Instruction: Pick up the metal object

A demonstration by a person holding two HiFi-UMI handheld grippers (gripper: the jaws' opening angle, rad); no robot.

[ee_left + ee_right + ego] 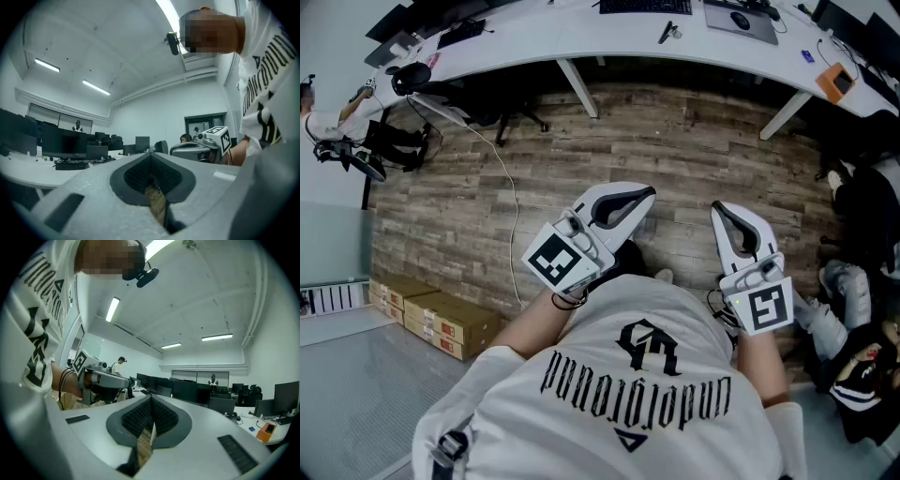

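Left claw (639, 195): your jaws are together, nothing between them.
Right claw (720, 208): jaws together too, held above the floor (675, 150).

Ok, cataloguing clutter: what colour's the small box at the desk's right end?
The small box is orange, best in head view.
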